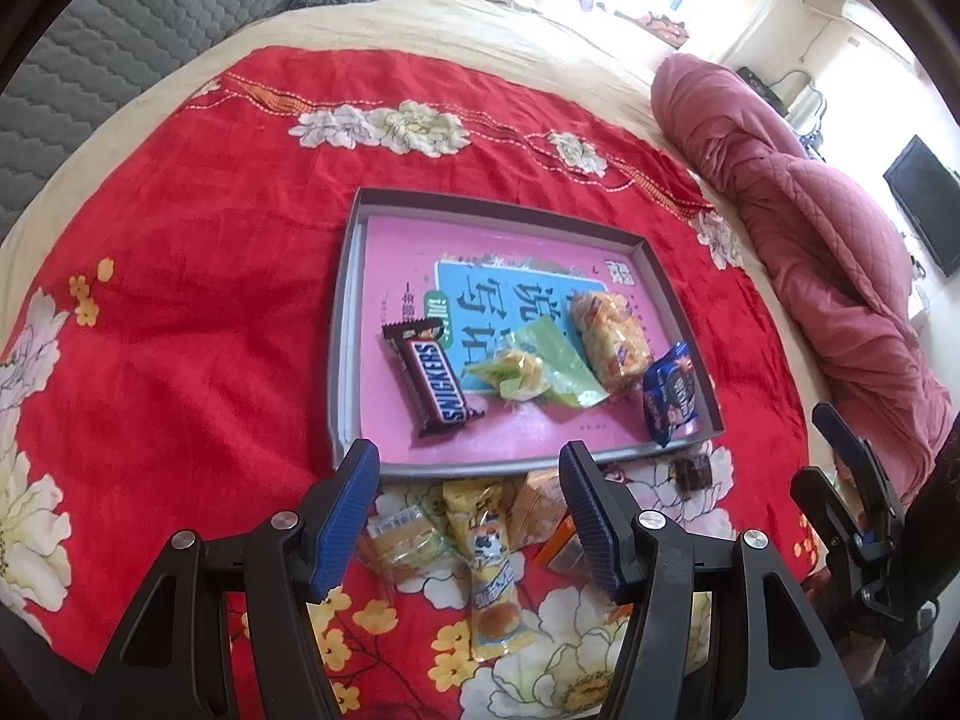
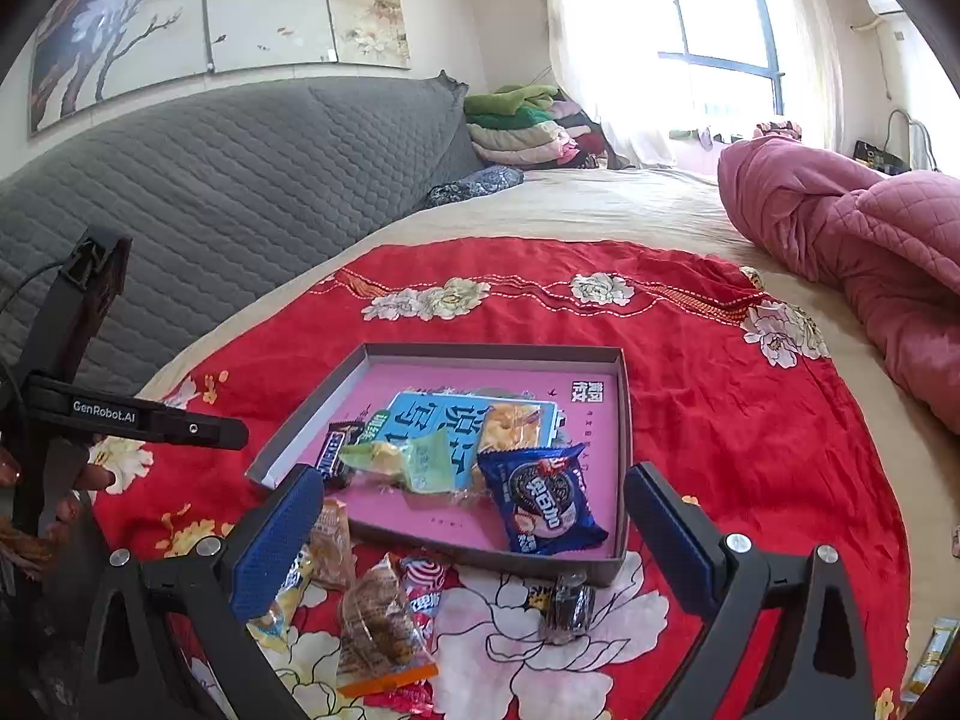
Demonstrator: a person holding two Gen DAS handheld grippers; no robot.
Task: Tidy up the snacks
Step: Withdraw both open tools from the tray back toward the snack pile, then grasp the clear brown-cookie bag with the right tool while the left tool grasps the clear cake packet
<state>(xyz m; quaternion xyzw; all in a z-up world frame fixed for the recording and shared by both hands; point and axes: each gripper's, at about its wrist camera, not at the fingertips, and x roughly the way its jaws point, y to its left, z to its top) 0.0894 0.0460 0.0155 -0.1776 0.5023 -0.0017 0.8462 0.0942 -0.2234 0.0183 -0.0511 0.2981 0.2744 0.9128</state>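
Red blanket (image 1: 180, 312) with white flowers covers the bed, and the grey tray (image 1: 354, 276) lies on it. Inside the tray are a Snickers bar (image 1: 433, 385) at 9 o'clock, a green packet (image 1: 534, 369) in the middle and a blue Oreo pack (image 2: 543, 501) at 4 o'clock.

My left tongs (image 1: 474, 519) are spread and empty above the loose snacks at 6 o'clock of the tray: a yellow bread packet (image 1: 489, 570) and an orange-edged bag (image 2: 381, 630). My right tongs (image 2: 474, 534) are spread too, holding nothing.

I think the risk is that thin, slippery wrappers overlap here, so one closing may pinch two packets, or crush the soft bread.

On the left tool I read "GenRobot.AI" (image 2: 104, 407). The tray's printed Chinese characters I cannot read surely.
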